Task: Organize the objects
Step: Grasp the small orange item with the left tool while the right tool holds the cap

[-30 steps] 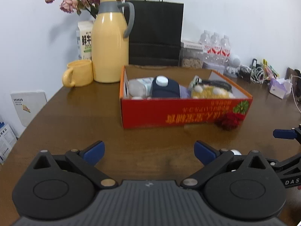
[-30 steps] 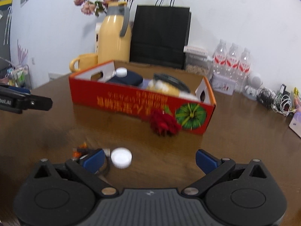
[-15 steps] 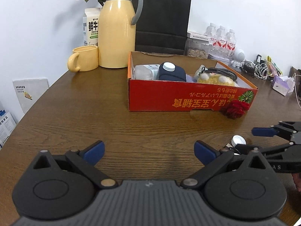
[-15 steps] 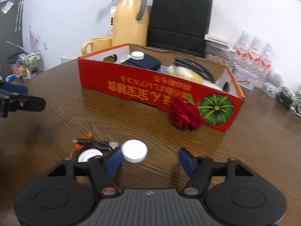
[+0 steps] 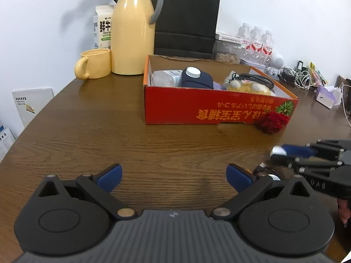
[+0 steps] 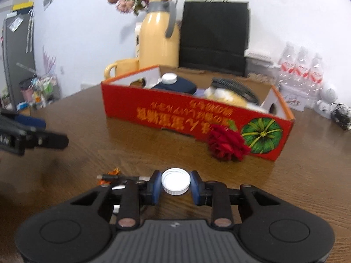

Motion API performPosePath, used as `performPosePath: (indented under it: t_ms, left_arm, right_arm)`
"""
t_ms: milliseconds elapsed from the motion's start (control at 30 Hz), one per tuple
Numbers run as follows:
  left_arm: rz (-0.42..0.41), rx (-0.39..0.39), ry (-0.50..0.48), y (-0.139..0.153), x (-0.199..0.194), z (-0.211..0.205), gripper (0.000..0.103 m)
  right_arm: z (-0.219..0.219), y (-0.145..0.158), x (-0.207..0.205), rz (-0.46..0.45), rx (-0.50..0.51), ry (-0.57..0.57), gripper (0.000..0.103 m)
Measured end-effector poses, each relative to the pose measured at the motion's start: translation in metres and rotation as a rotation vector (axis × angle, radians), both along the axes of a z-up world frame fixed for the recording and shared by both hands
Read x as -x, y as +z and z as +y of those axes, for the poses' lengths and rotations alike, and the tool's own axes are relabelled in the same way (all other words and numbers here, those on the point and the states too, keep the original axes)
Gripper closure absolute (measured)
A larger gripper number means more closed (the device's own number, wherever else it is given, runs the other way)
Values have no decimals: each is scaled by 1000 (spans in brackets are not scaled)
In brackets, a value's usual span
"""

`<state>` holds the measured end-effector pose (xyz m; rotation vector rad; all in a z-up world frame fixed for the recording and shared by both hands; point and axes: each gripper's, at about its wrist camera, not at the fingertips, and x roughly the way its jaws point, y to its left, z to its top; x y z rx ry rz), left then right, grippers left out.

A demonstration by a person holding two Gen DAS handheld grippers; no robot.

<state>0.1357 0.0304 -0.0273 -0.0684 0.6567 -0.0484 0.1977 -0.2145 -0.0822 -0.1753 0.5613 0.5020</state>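
My right gripper is shut on a white bottle cap and holds it just above the brown table; it also shows in the left wrist view. The red cardboard box stands ahead, holding a navy bottle, a black cable coil and a yellow plush. A red fabric flower lies against the box front. My left gripper is open and empty above bare table, left of the right gripper.
A small cable with an orange bit lies left of the cap. Behind the box stand a yellow thermos, yellow mug, milk carton, black paper bag and water bottles.
My right gripper closed its fingers on the white cap and lifted it slightly. My left gripper stayed open; its view drew back a little.
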Motion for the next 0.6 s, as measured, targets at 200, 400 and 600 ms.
performPosePath:
  t_ms: [200,400,600]
  left_arm:
    - [34,-6,-69,-11,-3,-22,0]
    - [61,-34,-106,-24,-9,-46,0]
    - [64,-48,-81,-28,-15,-52,0]
  right_arm:
    - [-14,8,11,-84,-59,-90,76]
    - [-16,9,10,-90,-66,-90,76]
    - [-16,8,12,-98,-72,-86,76]
